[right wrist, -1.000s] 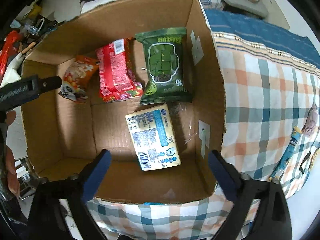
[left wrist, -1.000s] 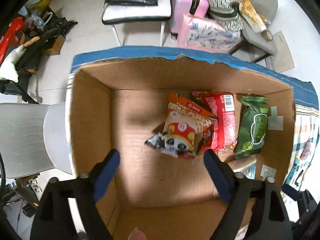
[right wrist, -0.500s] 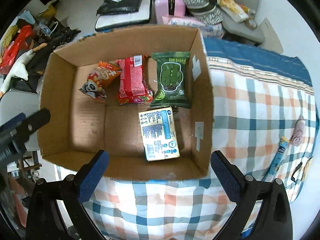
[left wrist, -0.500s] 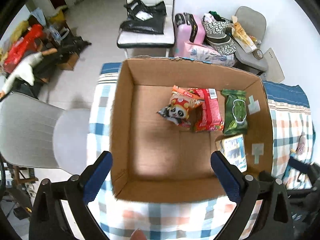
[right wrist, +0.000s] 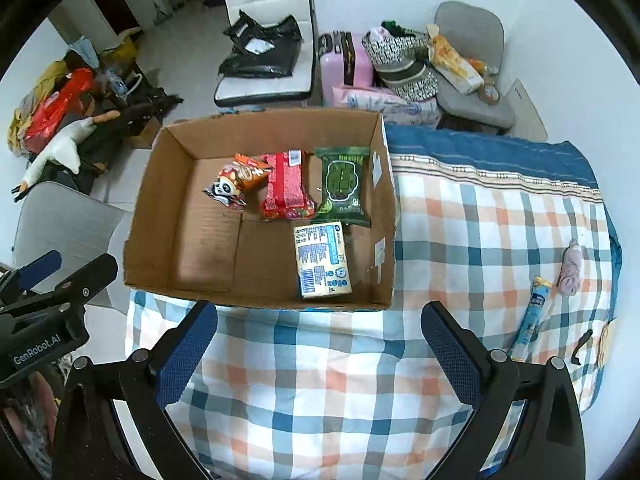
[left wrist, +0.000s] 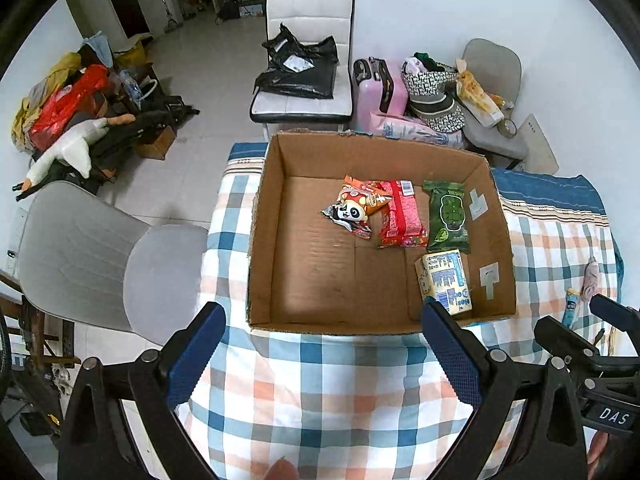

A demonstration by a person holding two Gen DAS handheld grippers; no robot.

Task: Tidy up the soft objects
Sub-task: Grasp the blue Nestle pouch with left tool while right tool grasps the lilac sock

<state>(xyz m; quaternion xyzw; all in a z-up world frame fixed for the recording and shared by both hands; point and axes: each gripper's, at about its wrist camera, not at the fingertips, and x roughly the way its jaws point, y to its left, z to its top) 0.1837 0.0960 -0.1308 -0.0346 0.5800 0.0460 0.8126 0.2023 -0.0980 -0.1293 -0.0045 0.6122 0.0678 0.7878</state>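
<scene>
An open cardboard box [left wrist: 264, 216] [right wrist: 148, 208] stands on a checked cloth. In it lie a panda snack bag [left wrist: 352, 210] [right wrist: 234, 184], a red packet [left wrist: 400, 216] [right wrist: 286, 192], a green wipes pack [left wrist: 446, 216] [right wrist: 342, 186] and a pale yellow-and-blue pack [left wrist: 446, 280] [right wrist: 322, 266]. My left gripper [left wrist: 324, 354] is open and empty, above the cloth in front of the box. My right gripper [right wrist: 320, 350] is open and empty, also in front of the box. A blue stick pack [right wrist: 530, 318] and a pink soft item [right wrist: 570, 268] lie on the cloth at the right.
A grey chair [left wrist: 80, 256] stands left of the table. A white chair with a black bag [left wrist: 300, 76], a pink suitcase [left wrist: 378, 88] and another loaded chair [left wrist: 480, 96] stand behind. Clutter lies on the floor at the far left [left wrist: 72, 120].
Both grippers have pulled back and up out of the box, so the whole box and cloth now show. The items in the box have not moved.
</scene>
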